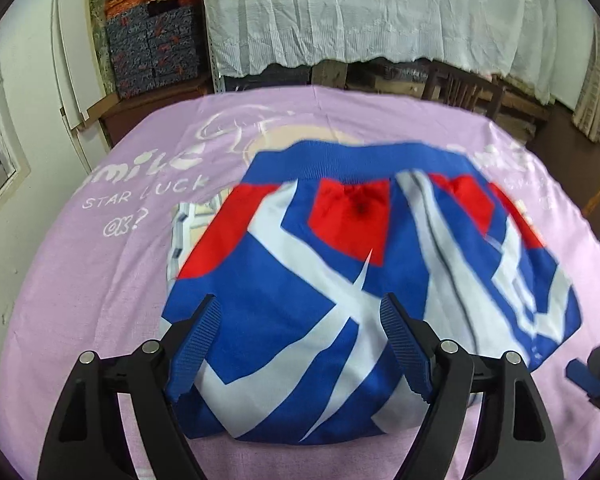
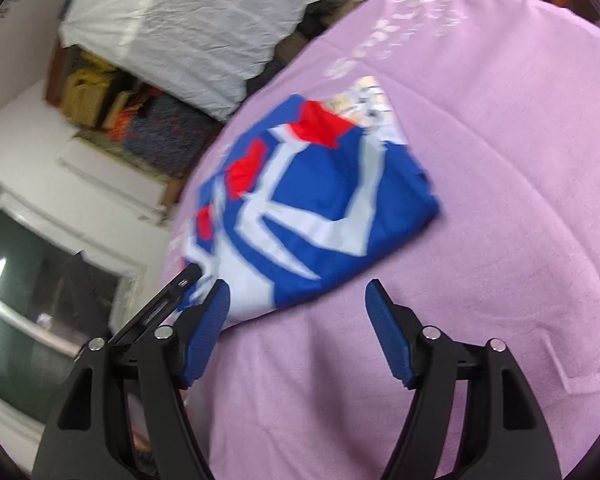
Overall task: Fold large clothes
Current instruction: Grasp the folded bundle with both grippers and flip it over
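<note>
We see a lilac printed sheet (image 1: pixel 80 280) over the table; the folded blue, white and red garment (image 1: pixel 340 280) lies at its middle; our left gripper (image 1: pixel 300 344) gapes, straddling its near edge; our right gripper (image 2: pixel 296 332) gapes over bare sheet, beside it.

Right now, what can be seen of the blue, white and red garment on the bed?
The garment is a folded bundle of smooth, soft-looking fabric: blue ground, white bands, red blocks, and a ribbed blue band along its far edge. It lies on the lilac printed sheet, partly covering a pale checked cloth. The left gripper straddles its near edge, open; the right gripper sits open beside it.
</note>
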Demonstrator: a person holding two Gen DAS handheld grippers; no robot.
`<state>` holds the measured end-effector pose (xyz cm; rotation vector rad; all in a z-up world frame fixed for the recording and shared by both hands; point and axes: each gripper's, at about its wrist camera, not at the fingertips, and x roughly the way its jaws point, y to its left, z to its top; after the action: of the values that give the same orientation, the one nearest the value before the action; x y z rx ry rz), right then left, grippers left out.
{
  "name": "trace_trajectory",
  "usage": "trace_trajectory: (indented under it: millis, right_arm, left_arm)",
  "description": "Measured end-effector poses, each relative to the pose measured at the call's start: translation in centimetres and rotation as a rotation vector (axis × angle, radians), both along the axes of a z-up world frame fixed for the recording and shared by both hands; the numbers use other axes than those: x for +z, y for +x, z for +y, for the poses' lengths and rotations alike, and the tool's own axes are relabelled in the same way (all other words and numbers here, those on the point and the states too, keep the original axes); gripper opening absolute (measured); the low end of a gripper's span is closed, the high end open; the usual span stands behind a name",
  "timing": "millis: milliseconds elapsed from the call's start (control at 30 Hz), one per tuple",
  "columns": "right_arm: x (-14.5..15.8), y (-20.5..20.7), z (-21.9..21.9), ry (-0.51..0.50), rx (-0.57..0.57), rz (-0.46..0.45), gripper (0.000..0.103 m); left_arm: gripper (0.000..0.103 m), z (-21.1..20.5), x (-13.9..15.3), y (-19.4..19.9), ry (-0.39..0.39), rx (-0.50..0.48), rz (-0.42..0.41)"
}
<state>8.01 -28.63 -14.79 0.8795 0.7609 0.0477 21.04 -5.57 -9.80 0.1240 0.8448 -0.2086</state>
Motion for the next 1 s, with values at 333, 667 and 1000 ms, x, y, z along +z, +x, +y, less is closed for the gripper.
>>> trace_trajectory:
  millis: [333, 667, 1000]
  right_arm:
    - [-1.1, 6.0, -2.2, -0.046, -0.193, 0.045, 0.029]
    - [9.5, 7.6, 10.1, -0.470, 0.055, -0.319, 0.015]
    - [5.5, 11.6, 27.9, -0.761, 0.566, -0.302, 0.016]
  left_arm:
    - [0.083, 0.3, -1.3, 1.1, 0.005, 0.011, 0.044]
    - [0.076, 8.3, 4.9, 2.7, -0.296, 0.067, 0.044]
    - [0.081, 19.1, 5.9, 4.3, -0.452, 0.308, 0.032]
